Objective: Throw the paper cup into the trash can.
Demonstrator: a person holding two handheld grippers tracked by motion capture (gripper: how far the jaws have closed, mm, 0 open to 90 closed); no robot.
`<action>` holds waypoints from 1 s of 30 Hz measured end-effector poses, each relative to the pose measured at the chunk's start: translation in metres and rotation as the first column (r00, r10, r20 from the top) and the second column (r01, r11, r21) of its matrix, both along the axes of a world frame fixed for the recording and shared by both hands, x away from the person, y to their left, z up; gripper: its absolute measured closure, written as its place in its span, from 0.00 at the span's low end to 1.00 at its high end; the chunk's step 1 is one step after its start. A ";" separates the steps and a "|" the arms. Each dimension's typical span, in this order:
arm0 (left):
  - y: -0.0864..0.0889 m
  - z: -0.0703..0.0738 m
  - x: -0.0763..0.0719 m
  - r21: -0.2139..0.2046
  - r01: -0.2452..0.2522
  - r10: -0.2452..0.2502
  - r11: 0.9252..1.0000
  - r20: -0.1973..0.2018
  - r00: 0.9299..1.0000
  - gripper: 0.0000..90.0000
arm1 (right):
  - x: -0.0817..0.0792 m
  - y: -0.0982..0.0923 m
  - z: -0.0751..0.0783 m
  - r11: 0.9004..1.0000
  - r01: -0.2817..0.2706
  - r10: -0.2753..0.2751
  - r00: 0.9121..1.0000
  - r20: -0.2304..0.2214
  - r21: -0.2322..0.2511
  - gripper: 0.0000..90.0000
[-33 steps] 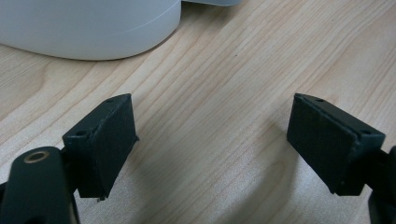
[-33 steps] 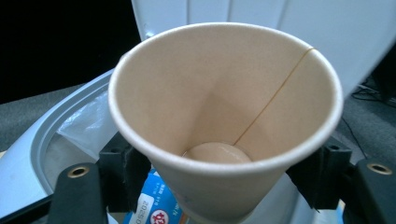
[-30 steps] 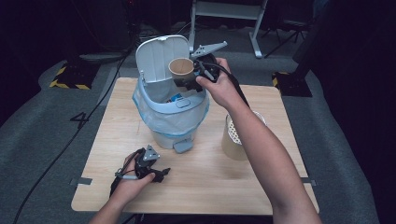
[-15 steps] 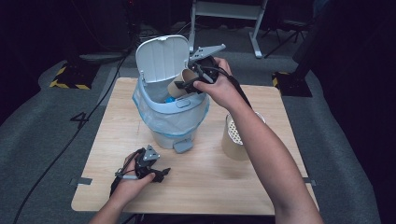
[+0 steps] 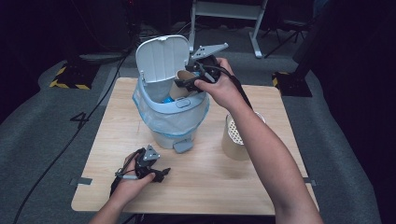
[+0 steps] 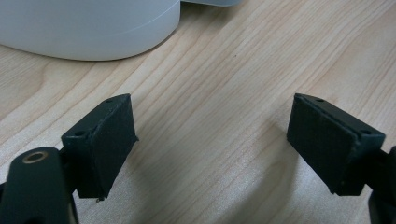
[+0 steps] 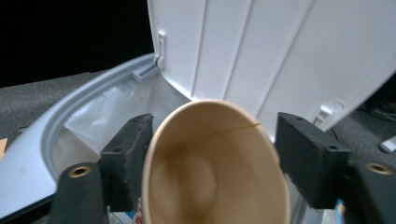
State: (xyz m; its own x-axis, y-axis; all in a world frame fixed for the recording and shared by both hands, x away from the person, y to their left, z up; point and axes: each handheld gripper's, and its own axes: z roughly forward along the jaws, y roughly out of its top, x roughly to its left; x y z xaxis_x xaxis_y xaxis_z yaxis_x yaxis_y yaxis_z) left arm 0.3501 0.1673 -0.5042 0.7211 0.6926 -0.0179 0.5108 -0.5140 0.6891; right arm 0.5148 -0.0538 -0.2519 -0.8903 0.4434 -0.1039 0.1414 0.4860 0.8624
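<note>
A tan paper cup (image 7: 215, 177) lies between the jaws of my right gripper (image 7: 217, 140), its mouth toward the camera, over the open white pedal bin (image 5: 170, 116). The jaws have just been closing; the left pad (image 7: 128, 158) is at the cup's rim, and a thin gap shows at the right pad (image 7: 308, 158). The cup looks blurred. In the high view the cup (image 5: 183, 83) sits low inside the bin's rim, in front of the raised lid (image 5: 163, 60), with my right gripper (image 5: 189, 86) at it. My left gripper (image 5: 161, 175) rests open on the table, nothing between its pads (image 6: 109, 140).
The bin holds a clear liner bag and some blue item (image 5: 166, 99). Its pedal (image 5: 183, 146) points at the person. A tan cylinder with a white perforated top (image 5: 236, 137) stands right of the bin. The wooden table (image 5: 210, 186) ends at dark floor all around.
The cup has tipped and sunk from in front of the lid down into the bin's mouth, and the right gripper has followed it slightly lower. The left hand has stayed put.
</note>
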 end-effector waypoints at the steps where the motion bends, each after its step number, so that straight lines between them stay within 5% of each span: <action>1: 0.000 0.000 0.000 0.000 0.000 0.000 1.000 0.000 1.000 0.17 | -0.001 0.002 0.002 1.000 -0.003 0.003 1.000 0.010 0.019 0.35; 8: 0.000 0.000 0.000 0.000 0.000 0.000 1.000 0.000 1.000 0.17 | -0.003 0.014 0.007 0.995 0.001 -0.007 0.998 0.058 0.102 0.36; 12: 0.000 0.000 0.000 0.000 0.000 0.000 1.000 0.000 1.000 0.17 | 0.002 0.031 -0.001 0.986 -0.021 0.011 0.998 0.061 0.165 0.25; 15: 0.000 0.000 0.000 0.000 0.000 0.000 1.000 0.000 1.000 0.17 | 0.002 0.034 -0.002 0.992 -0.024 0.015 0.997 0.075 0.125 0.18; 20: 0.000 0.000 0.000 0.000 0.000 0.000 1.000 0.000 1.000 0.17 | -0.004 0.023 0.003 0.993 -0.001 -0.013 0.993 0.118 0.117 0.21; 30: 0.000 0.000 0.000 -0.001 0.000 0.000 1.000 0.000 1.000 0.17 | -0.016 -0.027 0.014 0.995 0.037 -0.045 0.995 0.090 0.093 0.33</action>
